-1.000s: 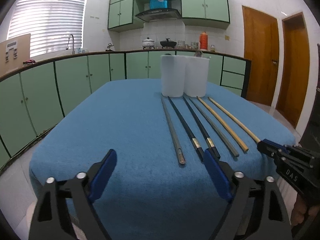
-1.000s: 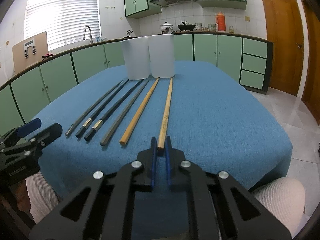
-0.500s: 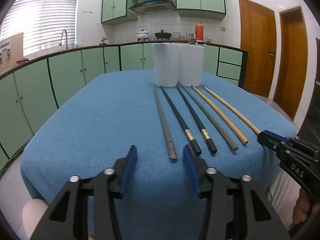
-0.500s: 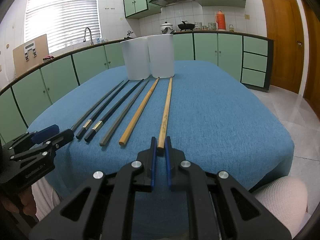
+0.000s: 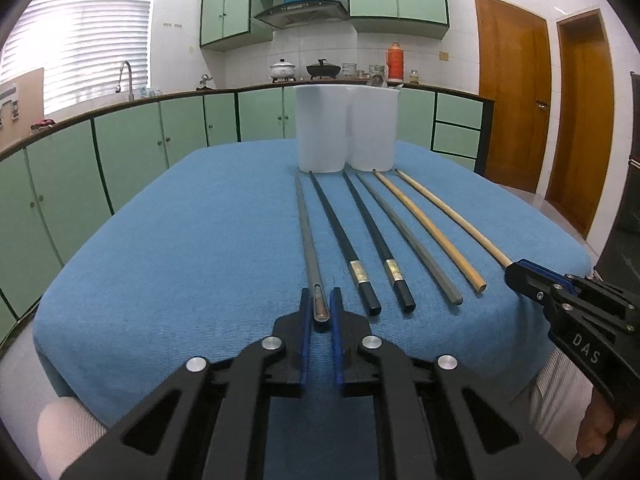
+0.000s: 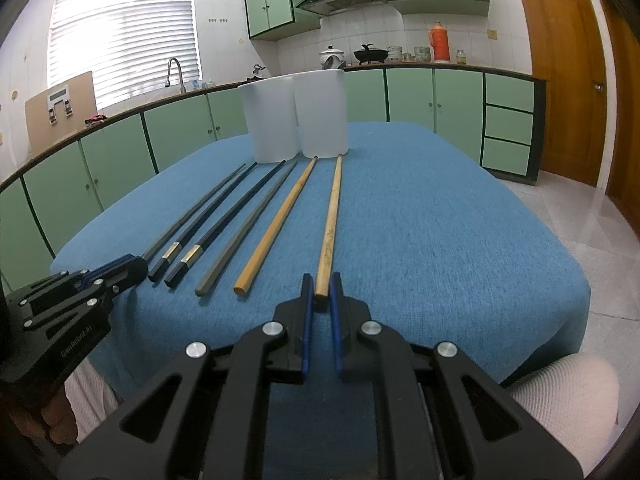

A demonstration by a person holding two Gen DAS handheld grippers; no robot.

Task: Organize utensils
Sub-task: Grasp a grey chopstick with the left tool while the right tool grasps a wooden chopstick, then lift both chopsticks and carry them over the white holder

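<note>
A: At the bench's (image 5: 200, 240) near edge, why do the tools grip ends?
B: Left tool (image 5: 319, 312) is closing on the grey chopstick (image 5: 308, 236); right tool (image 6: 320, 294) clenches the bamboo chopstick (image 6: 330, 224), likely for the white holders (image 6: 296, 116).

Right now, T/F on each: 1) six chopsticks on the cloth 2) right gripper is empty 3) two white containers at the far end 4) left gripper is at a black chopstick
1) True: six chopsticks lie side by side on the blue cloth.
2) False: the right gripper is shut on the outermost wooden chopstick.
3) True: two white containers stand together.
4) False: the left gripper is closing around the grey chopstick.
</note>
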